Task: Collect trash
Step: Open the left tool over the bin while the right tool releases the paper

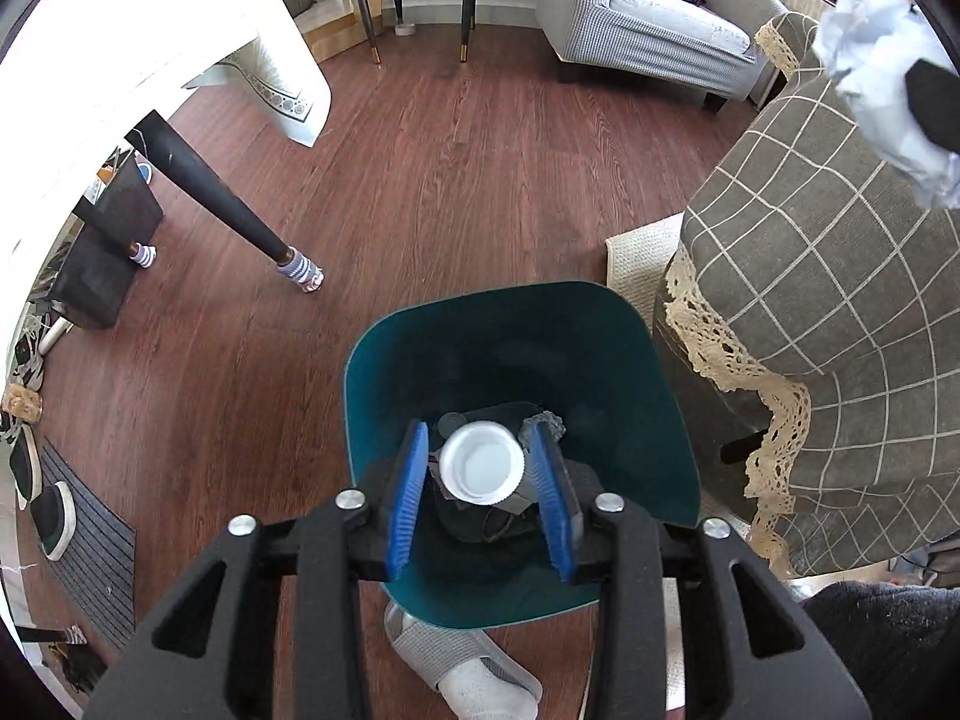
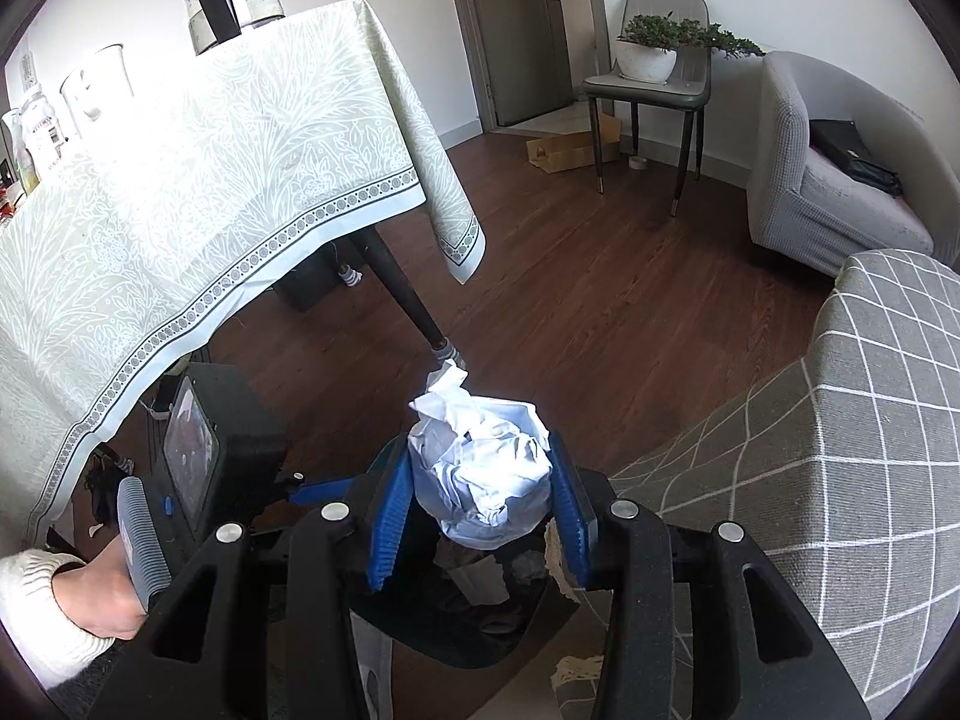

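My left gripper (image 1: 480,468) is shut on a white plastic lid (image 1: 480,468) and holds it over the open teal trash bin (image 1: 636,372) on the floor. Dark and grey scraps (image 1: 546,423) lie in the bin's bottom. My right gripper (image 2: 480,492) is shut on a crumpled ball of white paper (image 2: 480,468) and holds it above the same bin (image 2: 456,630). In the left wrist view that paper ball (image 1: 870,54) shows at the upper right with a black finger (image 1: 933,102) on it. In the right wrist view the left gripper's body (image 2: 204,456) and the hand (image 2: 102,594) holding it show at the lower left.
A table with a grey checked cloth and lace trim (image 1: 840,252) stands right of the bin. A dining table with a pale green cloth (image 2: 198,180) and black legs (image 1: 204,186) stands left. Beyond are a grey sofa (image 1: 654,6), a chair (image 2: 648,84) and wood floor (image 1: 450,168). A slippered foot (image 1: 456,660) is near the bin.
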